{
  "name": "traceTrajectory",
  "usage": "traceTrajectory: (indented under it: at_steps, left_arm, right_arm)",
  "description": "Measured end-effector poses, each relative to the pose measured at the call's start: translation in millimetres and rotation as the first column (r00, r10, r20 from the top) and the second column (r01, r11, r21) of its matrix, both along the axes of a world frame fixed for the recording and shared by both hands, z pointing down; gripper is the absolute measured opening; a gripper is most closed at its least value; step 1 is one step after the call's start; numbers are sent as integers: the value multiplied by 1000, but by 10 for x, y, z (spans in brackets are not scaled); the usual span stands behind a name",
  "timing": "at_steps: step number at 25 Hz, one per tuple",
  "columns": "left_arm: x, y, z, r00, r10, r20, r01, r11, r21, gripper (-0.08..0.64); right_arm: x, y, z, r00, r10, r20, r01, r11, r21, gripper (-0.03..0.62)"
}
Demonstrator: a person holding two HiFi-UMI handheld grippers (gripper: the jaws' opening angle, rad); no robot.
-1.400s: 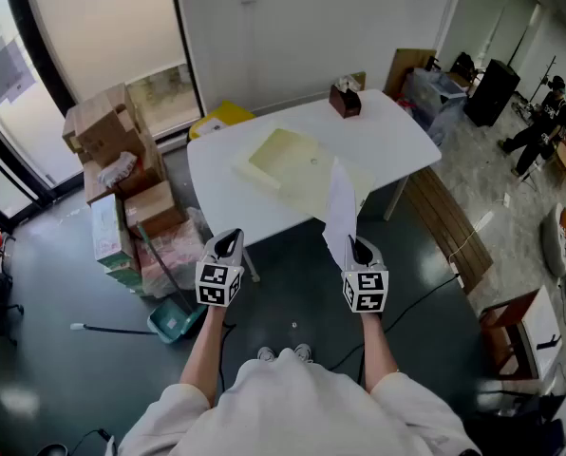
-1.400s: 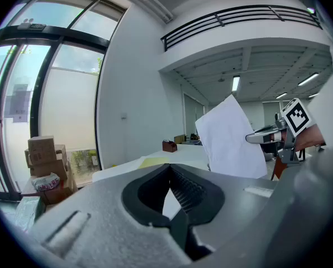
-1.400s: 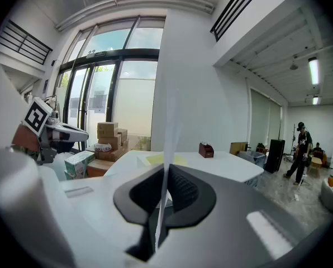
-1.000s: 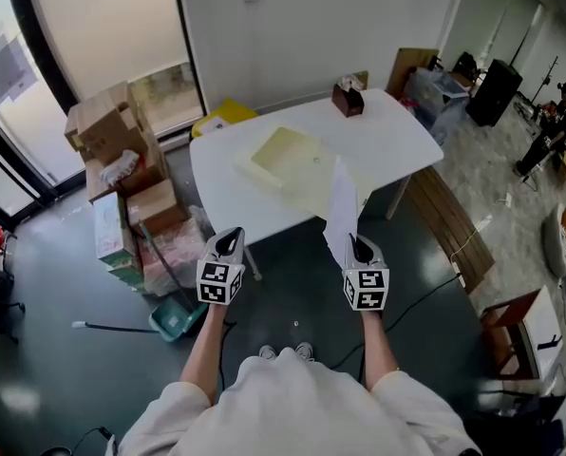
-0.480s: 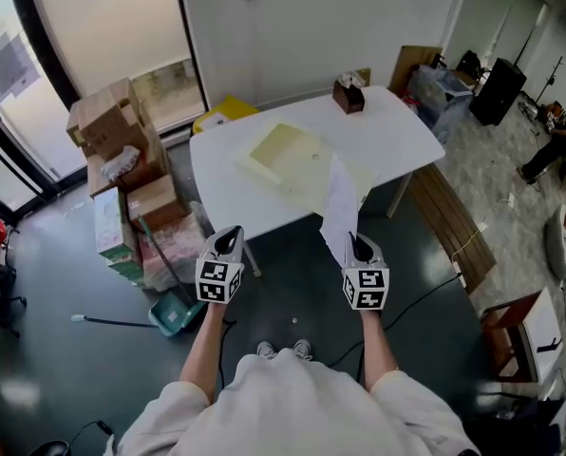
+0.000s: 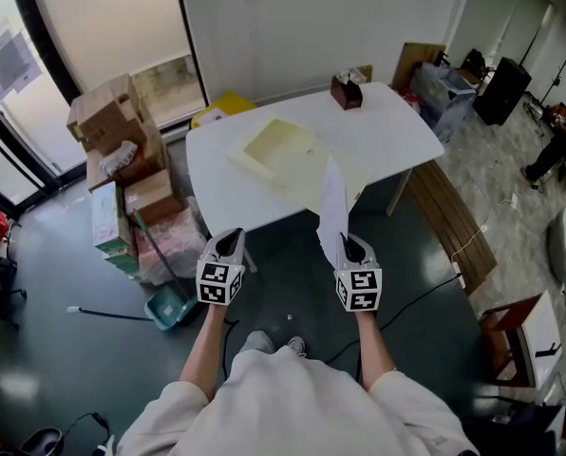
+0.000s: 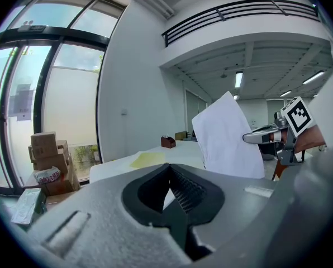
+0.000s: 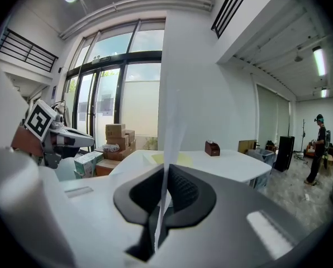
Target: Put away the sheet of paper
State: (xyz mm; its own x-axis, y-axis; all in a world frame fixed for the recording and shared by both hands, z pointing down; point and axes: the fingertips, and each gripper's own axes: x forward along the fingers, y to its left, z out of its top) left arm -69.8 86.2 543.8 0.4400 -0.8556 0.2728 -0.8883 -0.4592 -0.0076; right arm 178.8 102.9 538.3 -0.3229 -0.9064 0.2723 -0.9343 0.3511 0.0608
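My right gripper [image 6: 351, 245] is shut on a white sheet of paper [image 6: 333, 207], which stands upright from its jaws in front of the white table [image 6: 397, 136]. In the right gripper view the sheet of paper [image 8: 169, 144] runs edge-on between the closed jaws. My left gripper [image 6: 229, 245] hangs level with the right one, shut and empty; its own view shows the jaws closed on nothing, with the paper [image 7: 225, 141] and the right gripper [image 7: 267, 135] off to the right. A pale yellow folder [image 6: 281, 157] lies on the table.
A brown tissue box [image 6: 345, 91] sits at the table's far edge. Stacked cardboard boxes [image 6: 112, 150] and a green dustpan [image 6: 167, 307] stand left of the table. A wooden bench [image 6: 449, 221] lies to the right. A person [image 6: 558, 155] stands far right.
The view has shifted slightly; the table sits a little nearer. My right gripper and the paper have drifted a little left. Both grippers stay shut.
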Motion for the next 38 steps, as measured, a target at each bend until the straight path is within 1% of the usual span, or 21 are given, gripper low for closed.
traceTrajectory:
  at_steps: [5, 10, 17, 23, 30, 38]
  left_arm:
    - [137, -74, 3, 1000, 8, 1, -9, 1000, 4, 6]
    - [148, -266, -2, 1000, 5, 13, -5, 1000, 14, 6]
    - [155, -647, 22, 1000, 8, 10, -9, 1000, 20, 6]
    - [64, -1220, 58, 1000, 15, 3, -15, 1000, 21, 6]
    - [-148, -1991, 122, 1000, 16, -11, -16, 1000, 5, 6]
    - [-556, -2848, 8, 1000, 1, -22, -1, 1000, 21, 6]
  right_arm:
    - [44, -82, -103, 1000, -20, 0, 20, 999, 31, 2]
    - [63, -274, -184, 999, -39, -24, 40, 997, 65, 2]
    - [82, -620, -134, 999, -33, -23, 34, 998, 57, 2]
    - [-16, -1167, -88, 999, -32, -37, 34, 998, 52, 2]
    - [-244, -1936, -80, 998, -30, -53, 32, 999, 40, 2]
    - [-560, -2760, -157, 998, -18, -54, 20, 999, 40, 2]
